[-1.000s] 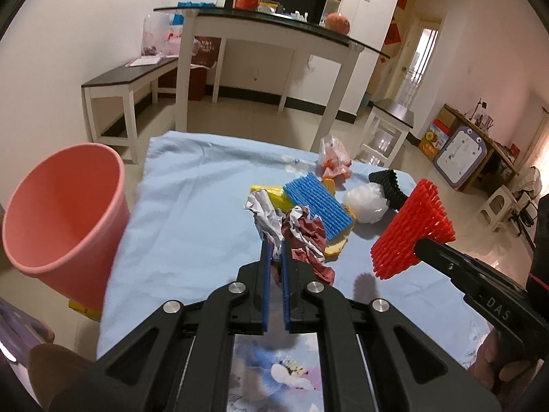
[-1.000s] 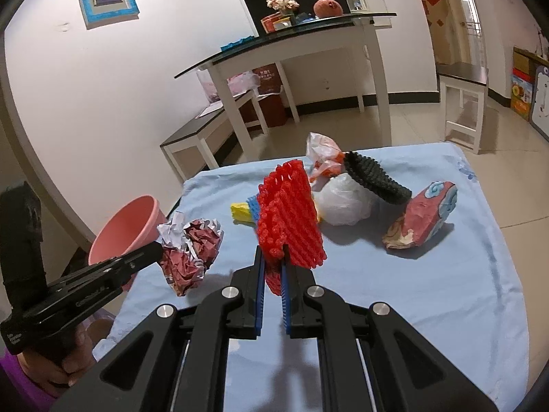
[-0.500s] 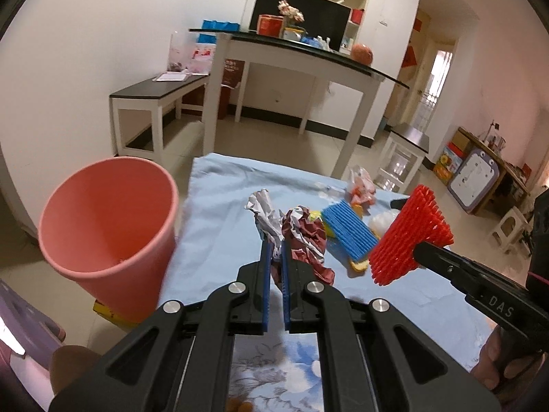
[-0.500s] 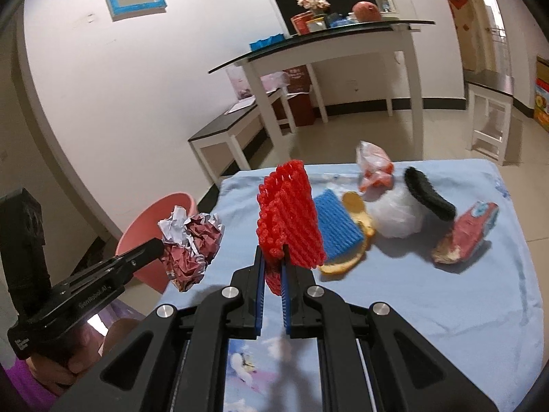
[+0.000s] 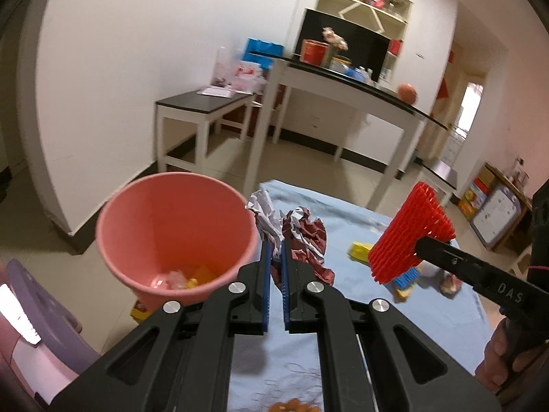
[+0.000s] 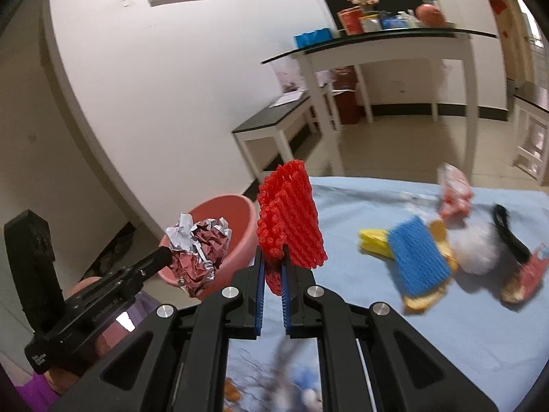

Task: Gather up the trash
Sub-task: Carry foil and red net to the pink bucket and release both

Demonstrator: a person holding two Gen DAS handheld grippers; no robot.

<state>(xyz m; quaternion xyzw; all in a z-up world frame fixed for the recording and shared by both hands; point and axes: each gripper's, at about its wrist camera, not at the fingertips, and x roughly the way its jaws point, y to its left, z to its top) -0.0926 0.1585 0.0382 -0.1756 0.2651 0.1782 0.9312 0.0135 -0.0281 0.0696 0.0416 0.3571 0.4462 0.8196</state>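
Beside bin (image 5: 178, 230), wrapper (image 5: 302, 233) arrived.

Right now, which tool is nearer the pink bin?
Left. The left tool, holding crumpled foil, is beside the pink bin's rim; the right tool, holding red mesh, is farther off, over the table.

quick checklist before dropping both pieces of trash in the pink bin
1. Left gripper shut on the crumpled foil wrapper: ok.
2. Right gripper shut on the red foam net: ok.
3. Pink bin open-topped, with room inside: ok.
4. Wrapper over the bin mouth: not ok, it hangs beside the rim, over the blue cloth.
5. Net over the bin mouth: not ok, it is farther from the bin than the wrapper.
6. Grippers clear of each other: ok.
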